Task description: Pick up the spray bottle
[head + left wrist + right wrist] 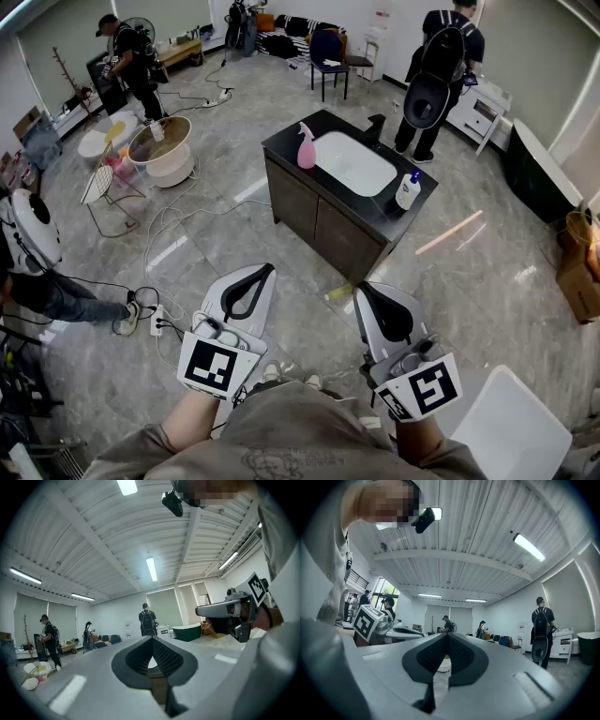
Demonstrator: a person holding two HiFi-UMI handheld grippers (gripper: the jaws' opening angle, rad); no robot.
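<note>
A pink spray bottle [306, 146] stands upright on the left end of a dark vanity top [291, 141], beside a white sink basin [354, 162]. Both grippers are held close to my body, well short of the vanity and several floor tiles away from it. My left gripper [265, 269] points up toward the cabinet with its jaws shut and nothing in them; the left gripper view [152, 638] shows the tips meeting. My right gripper [361, 286] is likewise shut and holds nothing, with its tips together in the right gripper view [447, 634].
A white bottle with a blue cap [408, 190] and a black faucet [376, 127] also sit on the vanity. Cables and a power strip [157, 321] lie on the floor at left. A white seat [511, 427] is at lower right. Several people stand around the room.
</note>
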